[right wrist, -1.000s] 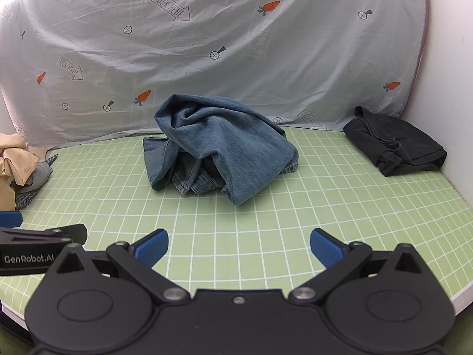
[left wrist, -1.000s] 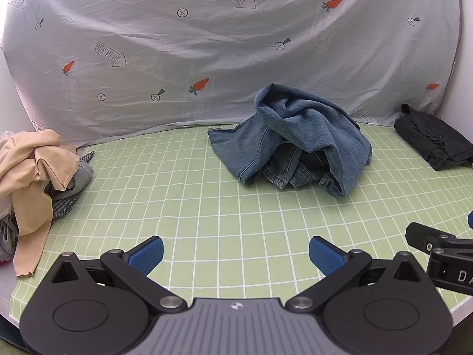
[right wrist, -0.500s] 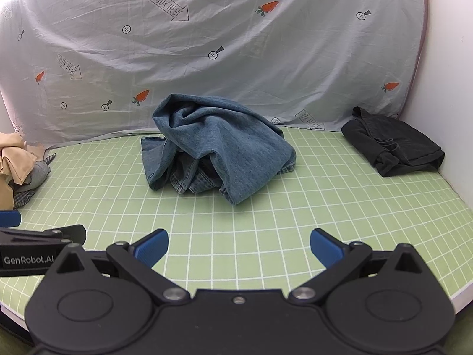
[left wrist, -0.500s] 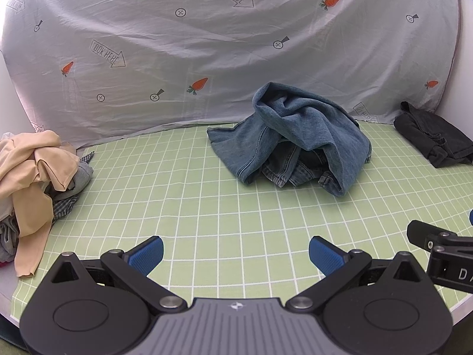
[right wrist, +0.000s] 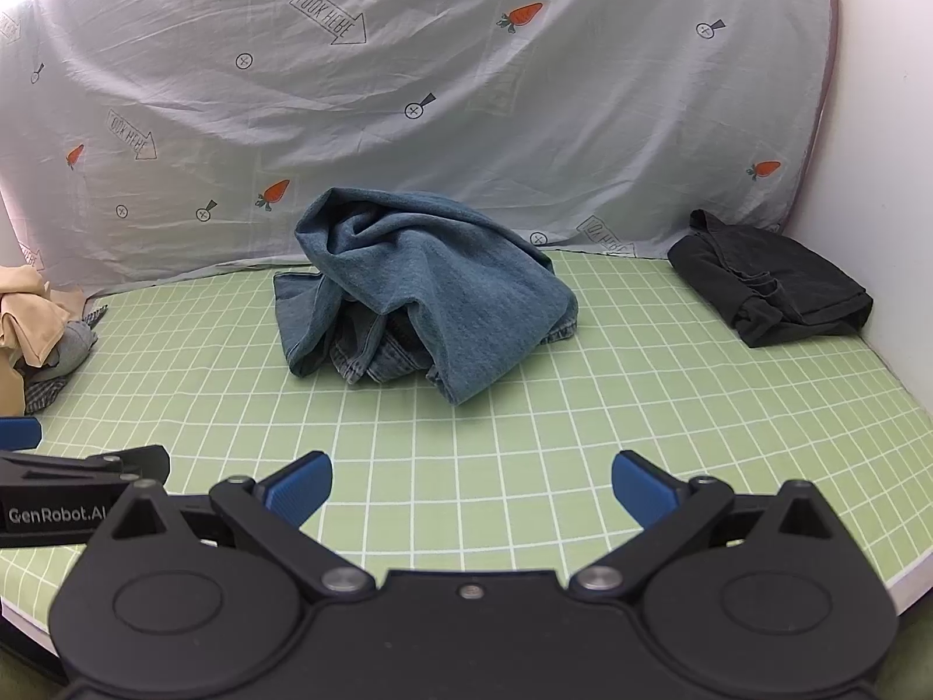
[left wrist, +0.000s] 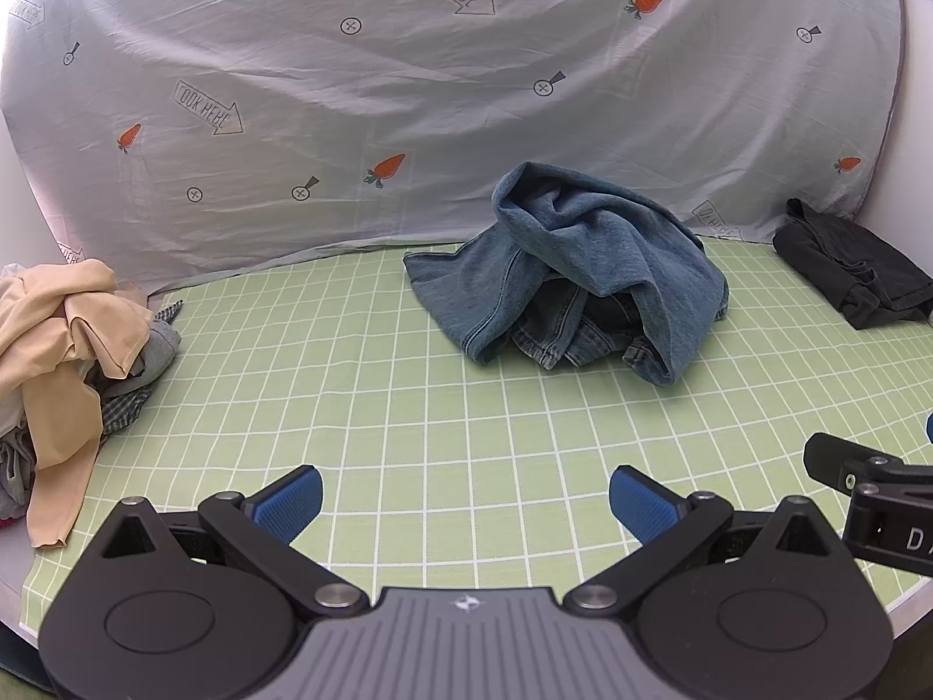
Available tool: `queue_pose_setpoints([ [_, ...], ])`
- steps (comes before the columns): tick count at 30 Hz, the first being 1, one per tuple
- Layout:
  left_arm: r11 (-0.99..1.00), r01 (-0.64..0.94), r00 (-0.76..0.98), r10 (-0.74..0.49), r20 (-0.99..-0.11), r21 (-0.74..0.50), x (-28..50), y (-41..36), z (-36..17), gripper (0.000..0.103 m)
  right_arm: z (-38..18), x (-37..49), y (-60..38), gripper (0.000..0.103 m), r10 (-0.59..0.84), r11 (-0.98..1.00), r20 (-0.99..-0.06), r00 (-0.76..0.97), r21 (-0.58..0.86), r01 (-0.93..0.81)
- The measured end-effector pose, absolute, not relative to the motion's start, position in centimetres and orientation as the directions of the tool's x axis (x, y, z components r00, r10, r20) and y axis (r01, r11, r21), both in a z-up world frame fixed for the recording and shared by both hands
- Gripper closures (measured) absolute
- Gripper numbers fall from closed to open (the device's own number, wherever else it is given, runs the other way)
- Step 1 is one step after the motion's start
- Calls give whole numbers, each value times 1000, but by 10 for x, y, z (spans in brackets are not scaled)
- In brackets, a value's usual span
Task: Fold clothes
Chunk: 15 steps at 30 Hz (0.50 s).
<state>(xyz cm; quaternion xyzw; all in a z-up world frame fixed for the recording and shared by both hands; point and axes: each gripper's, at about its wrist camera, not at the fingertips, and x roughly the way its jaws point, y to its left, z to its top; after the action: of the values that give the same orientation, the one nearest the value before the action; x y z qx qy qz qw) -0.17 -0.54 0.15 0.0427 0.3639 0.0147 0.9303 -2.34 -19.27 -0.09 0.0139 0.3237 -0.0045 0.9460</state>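
Observation:
A crumpled pair of blue jeans lies in a heap near the back middle of the green grid mat; it also shows in the right wrist view. My left gripper is open and empty, low over the mat's front edge, well short of the jeans. My right gripper is open and empty too, beside it to the right. Part of the right gripper's body shows at the right of the left wrist view, and the left gripper's body at the left of the right wrist view.
A pile of beige and grey clothes sits at the mat's left edge. A folded black garment lies at the back right by a white wall. A printed grey sheet hangs behind the mat.
Both views have shifted slightly; the jeans sit a little further left in each frame. Both grippers stay open and empty, and the clothes have not moved.

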Motion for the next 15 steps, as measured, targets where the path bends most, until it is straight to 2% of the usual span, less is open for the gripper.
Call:
queue_pose_setpoints([
  [15,996,7,734,57,-677,92,0,-7,2,0,0,-22,-193,0,-12,999,-610,792,17,28],
])
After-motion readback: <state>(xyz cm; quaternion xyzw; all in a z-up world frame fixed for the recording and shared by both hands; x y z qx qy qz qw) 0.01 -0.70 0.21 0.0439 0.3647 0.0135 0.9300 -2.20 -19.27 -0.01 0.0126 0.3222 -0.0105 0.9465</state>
